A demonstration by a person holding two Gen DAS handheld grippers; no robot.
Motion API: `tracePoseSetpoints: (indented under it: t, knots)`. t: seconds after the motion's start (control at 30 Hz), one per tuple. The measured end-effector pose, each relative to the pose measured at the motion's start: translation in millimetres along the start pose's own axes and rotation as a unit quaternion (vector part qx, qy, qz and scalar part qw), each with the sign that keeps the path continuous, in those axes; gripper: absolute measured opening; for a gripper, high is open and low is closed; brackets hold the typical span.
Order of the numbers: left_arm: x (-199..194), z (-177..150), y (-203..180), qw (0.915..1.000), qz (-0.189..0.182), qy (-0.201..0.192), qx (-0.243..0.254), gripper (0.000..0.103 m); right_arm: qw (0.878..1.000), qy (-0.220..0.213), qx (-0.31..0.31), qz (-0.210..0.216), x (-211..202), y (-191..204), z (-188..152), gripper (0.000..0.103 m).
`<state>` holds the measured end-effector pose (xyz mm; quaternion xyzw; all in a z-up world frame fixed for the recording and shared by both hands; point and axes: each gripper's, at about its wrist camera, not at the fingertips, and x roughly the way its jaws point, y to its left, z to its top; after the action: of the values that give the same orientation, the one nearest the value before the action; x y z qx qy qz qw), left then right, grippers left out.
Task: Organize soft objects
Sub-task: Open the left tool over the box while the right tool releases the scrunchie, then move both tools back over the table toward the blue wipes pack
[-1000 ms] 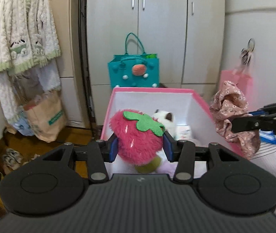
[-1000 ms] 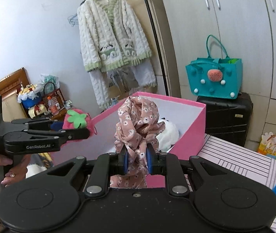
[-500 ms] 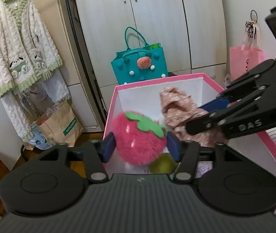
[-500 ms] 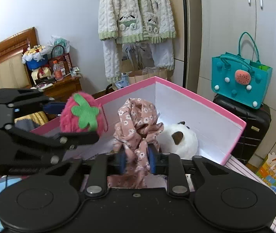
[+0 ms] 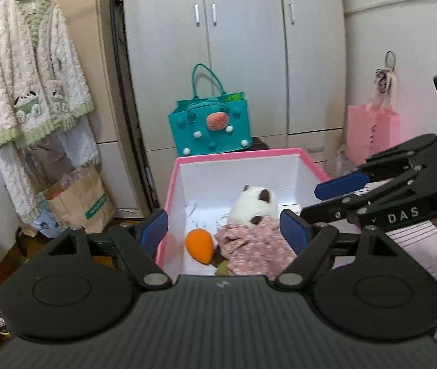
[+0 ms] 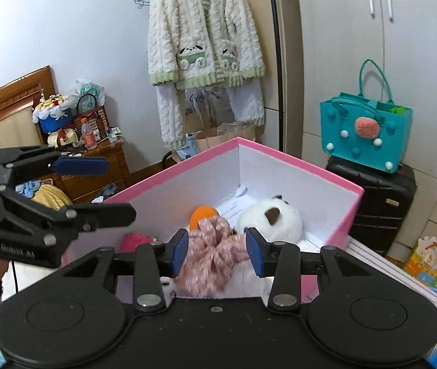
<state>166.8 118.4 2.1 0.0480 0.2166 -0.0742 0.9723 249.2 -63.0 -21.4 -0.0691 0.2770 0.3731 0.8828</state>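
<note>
One pink box (image 5: 237, 154), grey wardrobe (image 5: 249, 46), teal bag (image 5: 210, 129)

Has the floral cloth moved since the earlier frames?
Yes. The floral cloth went from the right gripper down into the pink box, beside the white plush.

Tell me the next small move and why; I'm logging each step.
Probably lift both claws up and away from the pink box. Left claw and right claw are open, and the floral cloth lies inside.
</note>
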Motion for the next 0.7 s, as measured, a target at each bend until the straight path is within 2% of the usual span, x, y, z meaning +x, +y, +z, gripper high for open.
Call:
tracePoseSetpoints:
  t: [0.07, 0.23, 0.33, 0.47, 0.53, 0.6, 0.63, 0.7]
  knots:
    - [-5.9, 2.2, -2.0, 0.9999, -0.014, 0.001, -0.003, 0.083, 1.000, 0.002, 0.004, -0.001, -12.3, 3.1, -3.3, 0.047]
    - [-16.1, 7.5, -4.9, 0.9984, -0.040, 0.035, -0.021, 0.085, 1.000, 0.010, 0.014, 0.010, -40.4, 11.1, -9.5, 0.054]
    - [-24.0, 9.6, -5.5, 0.9955, -0.070, 0.057, -0.029, 0.086, 1.000, 0.011, 0.010, 0.008, -59.4, 20.8, -14.7, 0.056]
    - [-40.4, 10.5, -12.3, 0.9917, -0.101, 0.075, -0.025, 0.091, 1.000, 0.002, 0.006, 0.005, -88.2, 31.0, -21.6, 0.064]
    - [-50.8, 11.4, -18.3, 0.9904, -0.112, 0.079, -0.019, 0.092, 1.000, -0.004, -0.003, -0.007, -102.4, 36.0, -26.3, 0.068]
    - [-59.8, 12.3, -24.8, 0.9880, -0.129, 0.085, -0.013, 0.095, 1.000, 0.000, -0.012, -0.017, -114.0, 40.2, -31.8, 0.086]
    - [-63.9, 12.0, -28.6, 0.9864, -0.138, 0.088, -0.011, 0.096, 1.000, 0.003, -0.015, -0.018, -120.3, 41.8, -36.4, 0.090]
    - [-70.5, 10.4, -37.7, 0.9828, -0.159, 0.094, -0.004, 0.101, 1.000, 0.002, -0.016, -0.021, -132.3, 43.5, -46.3, 0.093]
